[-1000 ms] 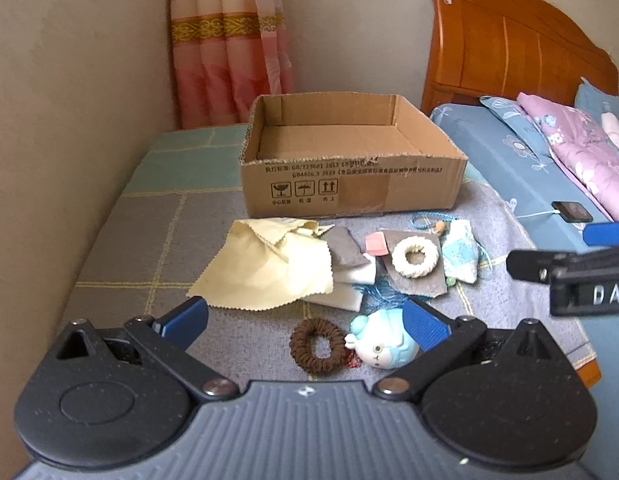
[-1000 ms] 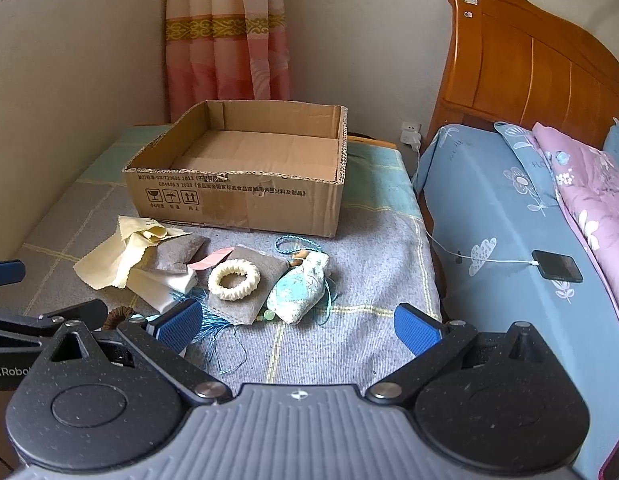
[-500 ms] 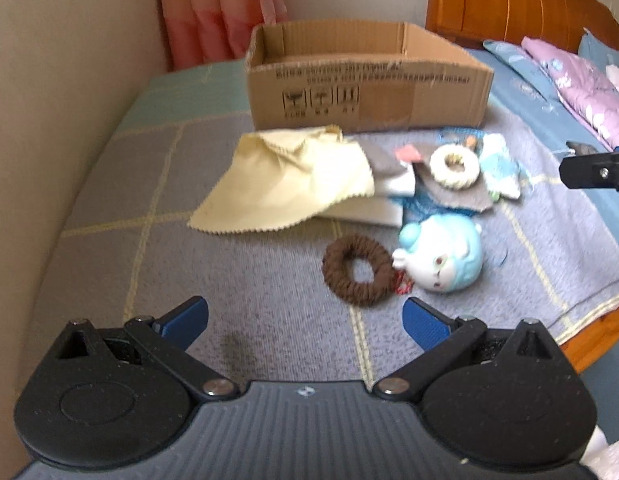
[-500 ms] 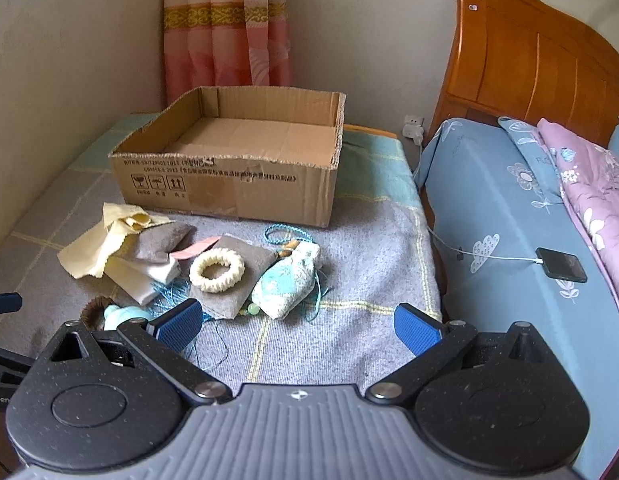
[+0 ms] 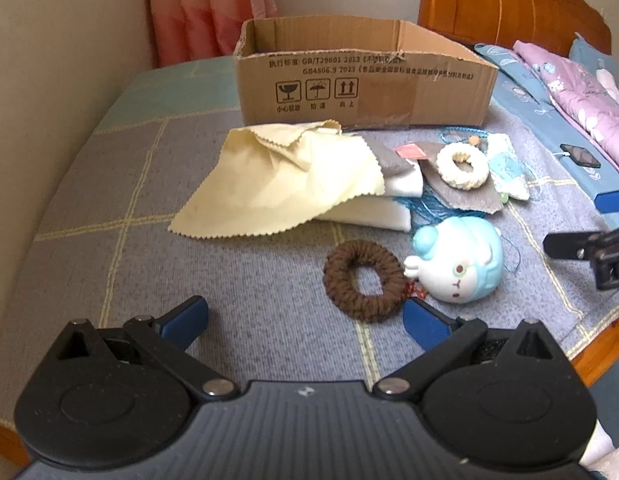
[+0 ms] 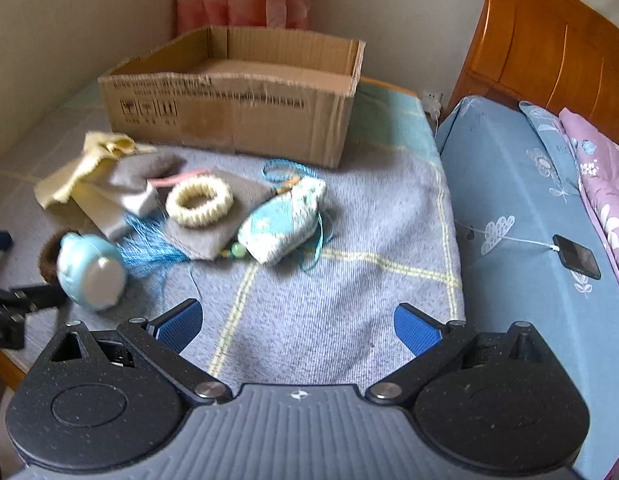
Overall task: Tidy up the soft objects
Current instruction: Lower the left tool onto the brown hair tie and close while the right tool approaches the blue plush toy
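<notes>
While the brown hair tie (image 5: pixel 363 280) lies flat on the blanket (image 5: pixel 237 280) beside the blue toy (image 5: pixel 459 264), the left gripper (image 5: pixel 305 320) hangs just in front of it, wide open and holding nothing. It should pinch one side of the ring, then carry it to the box (image 5: pixel 361 76). The right gripper (image 6: pixel 297 324) is open and empty too.

A grey checked blanket (image 5: pixel 109 208) covers the bed. Just ahead of the left tongs (image 5: pixel 305 320) lie a brown scrunchie (image 5: pixel 363 280) and, touching it, a blue-white plush toy (image 5: pixel 457 266). Farther ahead lie a yellow cloth (image 5: pixel 285 184), grey fabric (image 5: pixel 461 192) bearing a cream ring (image 5: pixel 462 166), a patterned pouch (image 6: pixel 285 220), and the cardboard box (image 5: pixel 365 88).
</notes>
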`<control>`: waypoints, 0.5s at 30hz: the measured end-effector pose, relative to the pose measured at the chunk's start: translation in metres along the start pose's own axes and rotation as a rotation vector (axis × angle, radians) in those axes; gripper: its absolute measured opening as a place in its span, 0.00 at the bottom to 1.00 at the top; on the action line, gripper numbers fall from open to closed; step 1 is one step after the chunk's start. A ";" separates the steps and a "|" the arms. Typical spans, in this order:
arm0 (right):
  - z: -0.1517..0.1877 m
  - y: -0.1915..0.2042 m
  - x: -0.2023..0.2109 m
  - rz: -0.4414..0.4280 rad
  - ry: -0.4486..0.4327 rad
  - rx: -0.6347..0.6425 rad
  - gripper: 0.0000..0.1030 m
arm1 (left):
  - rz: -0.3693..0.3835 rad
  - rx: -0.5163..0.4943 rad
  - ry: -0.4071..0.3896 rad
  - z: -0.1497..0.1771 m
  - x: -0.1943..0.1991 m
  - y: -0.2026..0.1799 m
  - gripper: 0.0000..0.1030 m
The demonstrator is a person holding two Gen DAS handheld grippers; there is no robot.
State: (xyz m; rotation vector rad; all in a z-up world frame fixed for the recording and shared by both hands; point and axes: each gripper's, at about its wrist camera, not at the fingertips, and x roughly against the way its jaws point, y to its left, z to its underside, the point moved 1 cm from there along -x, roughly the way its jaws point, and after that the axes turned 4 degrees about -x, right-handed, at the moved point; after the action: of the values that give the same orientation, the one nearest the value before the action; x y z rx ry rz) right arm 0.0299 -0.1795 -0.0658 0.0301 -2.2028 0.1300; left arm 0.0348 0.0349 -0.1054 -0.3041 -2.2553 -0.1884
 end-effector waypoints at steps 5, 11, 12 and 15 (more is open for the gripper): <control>0.004 0.005 -0.010 -0.013 0.020 0.023 1.00 | 0.005 -0.009 -0.010 -0.004 -0.004 0.002 1.00; 0.006 0.007 -0.018 -0.049 0.030 0.011 1.00 | 0.004 -0.013 -0.036 -0.009 -0.010 0.003 1.00; 0.006 0.006 -0.019 -0.060 0.033 0.001 1.00 | 0.003 -0.014 -0.039 -0.010 -0.012 0.003 1.00; 0.007 0.002 -0.021 -0.081 0.036 -0.027 1.00 | 0.004 -0.019 -0.046 -0.013 -0.014 0.002 1.00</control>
State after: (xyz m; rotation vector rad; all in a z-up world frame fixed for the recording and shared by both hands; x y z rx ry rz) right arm 0.0368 -0.1785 -0.0869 0.1010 -2.1635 0.0556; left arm 0.0539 0.0315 -0.1081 -0.3259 -2.2998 -0.2032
